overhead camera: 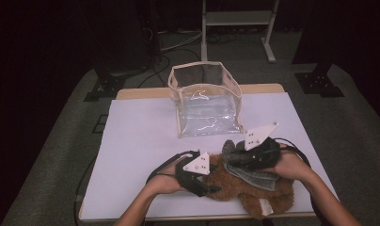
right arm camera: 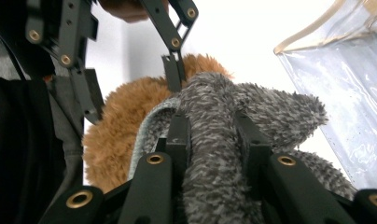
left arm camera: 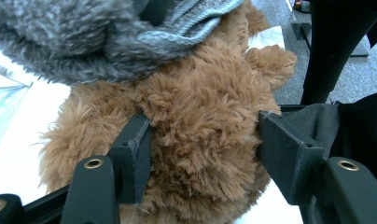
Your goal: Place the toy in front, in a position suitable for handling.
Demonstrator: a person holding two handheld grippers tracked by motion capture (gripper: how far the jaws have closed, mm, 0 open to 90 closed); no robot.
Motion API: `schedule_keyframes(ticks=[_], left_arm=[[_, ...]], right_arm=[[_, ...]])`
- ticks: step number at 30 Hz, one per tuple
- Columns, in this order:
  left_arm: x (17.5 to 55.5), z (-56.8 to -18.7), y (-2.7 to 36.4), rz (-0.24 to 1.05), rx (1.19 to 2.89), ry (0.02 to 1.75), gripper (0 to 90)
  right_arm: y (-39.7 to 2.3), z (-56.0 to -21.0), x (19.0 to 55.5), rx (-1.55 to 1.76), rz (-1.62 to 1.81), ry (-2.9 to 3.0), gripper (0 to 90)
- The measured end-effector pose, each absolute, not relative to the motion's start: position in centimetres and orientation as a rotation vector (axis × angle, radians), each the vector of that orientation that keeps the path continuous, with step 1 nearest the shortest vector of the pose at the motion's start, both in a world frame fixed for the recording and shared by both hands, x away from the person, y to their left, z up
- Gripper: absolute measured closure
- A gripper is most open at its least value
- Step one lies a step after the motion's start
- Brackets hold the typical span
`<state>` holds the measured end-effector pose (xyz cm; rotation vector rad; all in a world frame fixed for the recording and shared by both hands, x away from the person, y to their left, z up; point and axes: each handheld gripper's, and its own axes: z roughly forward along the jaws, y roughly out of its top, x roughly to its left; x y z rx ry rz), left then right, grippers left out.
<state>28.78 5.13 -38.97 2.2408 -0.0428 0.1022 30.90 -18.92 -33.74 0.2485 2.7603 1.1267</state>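
Grey fur piece (overhead camera: 248,162) pinched by right gripper (overhead camera: 231,151); brown plush (overhead camera: 254,193) clamped by left gripper (overhead camera: 215,189); clear bag (overhead camera: 207,101) at 12 o'clock, nearer right hand.

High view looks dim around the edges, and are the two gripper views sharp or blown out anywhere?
High view: the table is lit, the surroundings are near black, and the clear bag shows pale glints. Left gripper view: the brown plush is sharp, the tabletop at left burnt white. Right gripper view: the grey plush between the jaws is crisp, the background overexposed.
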Motion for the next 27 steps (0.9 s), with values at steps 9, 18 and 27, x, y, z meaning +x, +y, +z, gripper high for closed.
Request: schedule_keyframes(ticks=[9,18,27], left_arm=[[28.8,-39.2,5.1,0.096,2.227,-0.044,38.1],[28.9,-39.0,4.6,0.094,2.238,-0.047,38.3],[28.7,-39.1,4.9,0.106,2.235,-0.055,38.0]], right_arm=[[-25.0,-34.1,31.1,0.437,1.157,2.745,70.7],[-24.2,-33.5,31.1,0.402,1.152,2.718,70.5],[-21.9,-34.2,32.2,0.36,1.095,2.768,70.4]])
